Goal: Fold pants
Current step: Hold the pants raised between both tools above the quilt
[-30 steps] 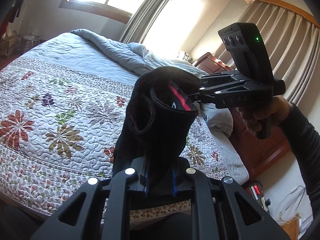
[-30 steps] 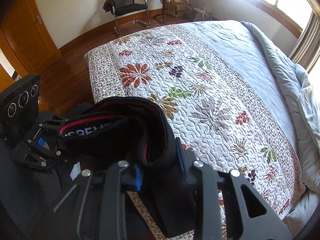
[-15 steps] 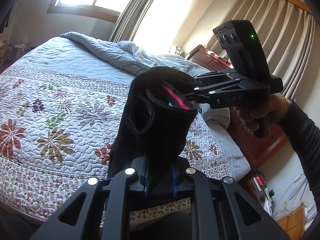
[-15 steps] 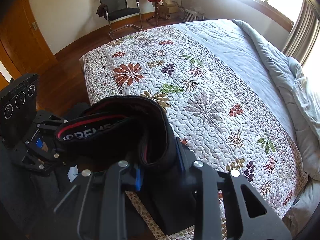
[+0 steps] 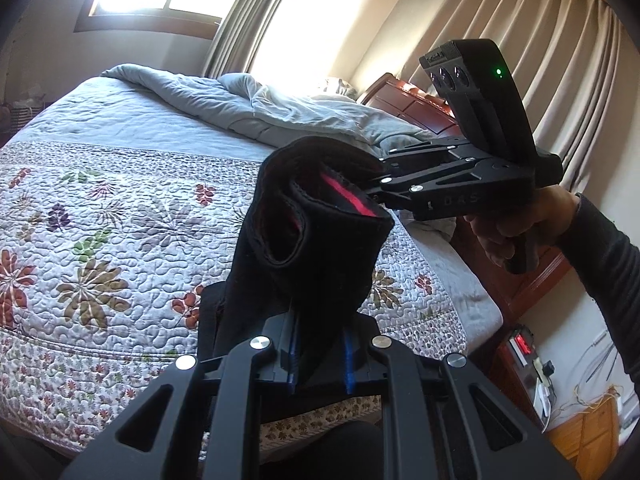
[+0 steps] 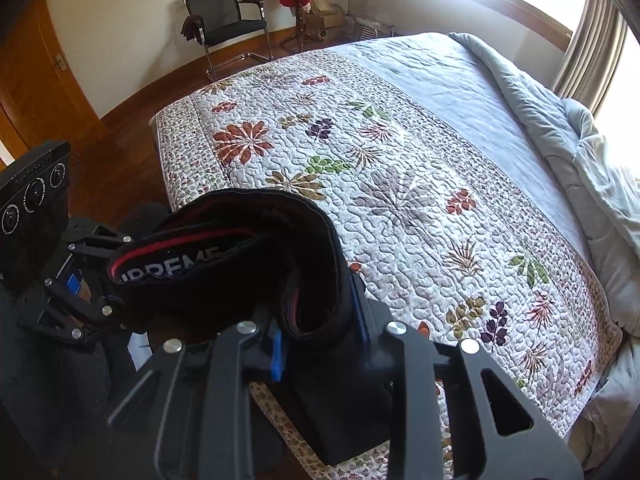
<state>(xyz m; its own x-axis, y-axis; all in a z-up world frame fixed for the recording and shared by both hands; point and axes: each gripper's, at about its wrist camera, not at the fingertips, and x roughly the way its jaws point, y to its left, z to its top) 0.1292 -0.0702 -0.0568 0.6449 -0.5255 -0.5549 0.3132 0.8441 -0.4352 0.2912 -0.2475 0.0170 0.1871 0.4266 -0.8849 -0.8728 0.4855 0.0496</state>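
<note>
Holding the black pants [image 5: 316, 248] by the waistband, you have both grippers clamped on the fabric: left gripper [image 5: 320, 360] narrow on one end, right gripper [image 6: 320, 340] on the other (red trim showing). Pants hang in the air above the near edge of the quilted bed [image 6: 400, 184].

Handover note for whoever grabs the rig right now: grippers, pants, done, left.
Left gripper: shut on the pants' waistband.
Right gripper: shut on the waistband at another spot.
Pants: black, red-trimmed waistband, held up between both grippers in the air above the near edge of the floral quilt; the rest hangs down in front of the bed.
Done: pants picked up by the waist.
Left: lay them flat on the quilt, then fold; no fold is visible yet.
</note>
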